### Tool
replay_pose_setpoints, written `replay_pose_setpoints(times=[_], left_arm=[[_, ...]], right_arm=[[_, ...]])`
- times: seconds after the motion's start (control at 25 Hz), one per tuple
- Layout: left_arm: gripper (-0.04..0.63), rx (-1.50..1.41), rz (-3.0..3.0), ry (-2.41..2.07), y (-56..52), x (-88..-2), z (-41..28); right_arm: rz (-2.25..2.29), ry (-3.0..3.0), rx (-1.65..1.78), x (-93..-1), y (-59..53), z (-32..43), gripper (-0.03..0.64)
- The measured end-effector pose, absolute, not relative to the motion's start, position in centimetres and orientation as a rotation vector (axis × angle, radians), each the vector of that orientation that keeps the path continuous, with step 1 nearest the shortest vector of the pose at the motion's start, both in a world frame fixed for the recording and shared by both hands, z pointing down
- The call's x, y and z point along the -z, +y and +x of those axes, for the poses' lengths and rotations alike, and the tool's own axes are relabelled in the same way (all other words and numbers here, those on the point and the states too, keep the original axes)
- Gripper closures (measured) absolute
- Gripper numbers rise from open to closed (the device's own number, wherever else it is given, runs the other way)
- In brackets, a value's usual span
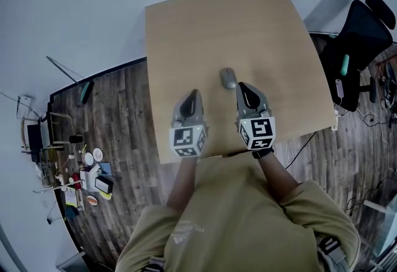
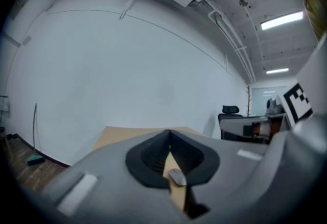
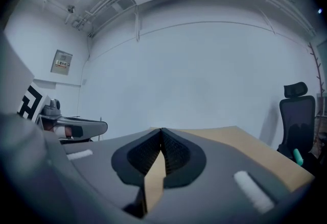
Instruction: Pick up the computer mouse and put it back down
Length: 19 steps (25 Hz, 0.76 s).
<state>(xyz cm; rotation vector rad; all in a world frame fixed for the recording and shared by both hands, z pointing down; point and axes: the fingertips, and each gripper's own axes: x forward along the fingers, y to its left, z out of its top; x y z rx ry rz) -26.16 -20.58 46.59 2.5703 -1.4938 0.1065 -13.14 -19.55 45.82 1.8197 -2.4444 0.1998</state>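
A grey computer mouse (image 1: pixel 228 78) lies on the light wooden table (image 1: pixel 248 23), a little nearer the front than the middle. My right gripper (image 1: pixel 242 86) hovers just to the mouse's right and nearer me, its jaws shut and empty; in the right gripper view (image 3: pixel 161 130) the tips meet with only the table behind them. My left gripper (image 1: pixel 193 93) is held over the table to the left of the mouse, apart from it. Its jaws (image 2: pixel 169 132) meet at the tips, and the mouse (image 2: pixel 177 177) shows through the slit below them, lying on the table beyond.
A black office chair (image 1: pixel 356 48) with a teal item on it stands to the table's right. Small items clutter the dark wood floor (image 1: pixel 87 171) at the left. A white wall runs behind the table's far edge.
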Motion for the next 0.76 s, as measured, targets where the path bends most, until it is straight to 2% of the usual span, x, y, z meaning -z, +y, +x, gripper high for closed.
replay_pose_setpoints(times=[0.36, 0.76], left_arm=[[0.594, -0.054, 2.608, -1.461, -16.6, -46.1, -25.8], [0.594, -0.005, 2.539, -1.388, -12.0, -49.7, -25.6]], right_arm=[[1.868, -2.426, -0.186, -45.8, -15.6, -12.9, 0.609], [1.818, -2.335, -0.194, -49.1, -9.9, -12.7, 0.609]])
